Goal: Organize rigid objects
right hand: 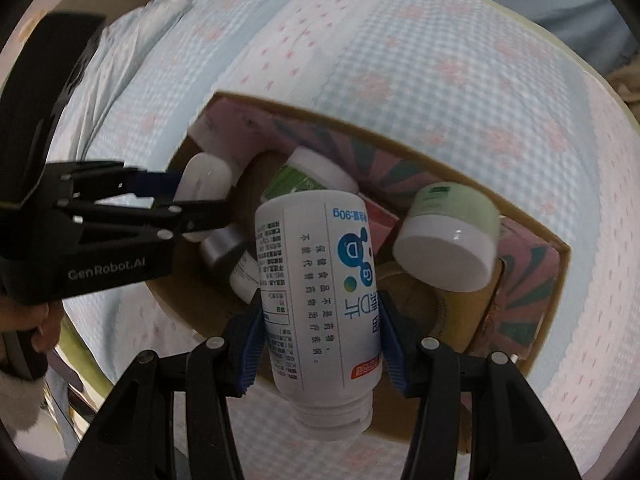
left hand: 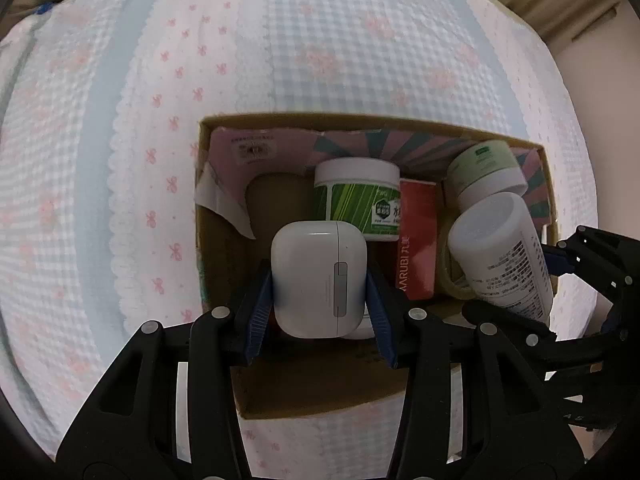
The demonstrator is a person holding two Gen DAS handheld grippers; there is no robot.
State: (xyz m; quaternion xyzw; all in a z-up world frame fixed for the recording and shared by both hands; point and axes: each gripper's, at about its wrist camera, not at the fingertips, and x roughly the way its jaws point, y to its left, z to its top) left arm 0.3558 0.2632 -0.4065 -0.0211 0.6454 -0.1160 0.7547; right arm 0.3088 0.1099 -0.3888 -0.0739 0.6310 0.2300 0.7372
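My left gripper [left hand: 319, 304] is shut on a white earbud case [left hand: 319, 280] and holds it over the open cardboard box [left hand: 224, 128]. My right gripper [right hand: 322, 332] is shut on a white pill bottle [right hand: 316, 280], held upside down over the same box. That bottle also shows in the left wrist view [left hand: 504, 252], and the earbud case in the right wrist view [right hand: 208, 180]. Inside the box lie a green-striped jar [left hand: 358, 200], a red carton [left hand: 416, 236] and a pale green jar [right hand: 448, 236].
The box sits on a bed cover [left hand: 160, 120] with blue checks and pink bows. A tape roll [right hand: 436, 312] and a small grey-capped bottle [right hand: 232, 256] also lie in the box. A hand [right hand: 24, 320] grips the left tool.
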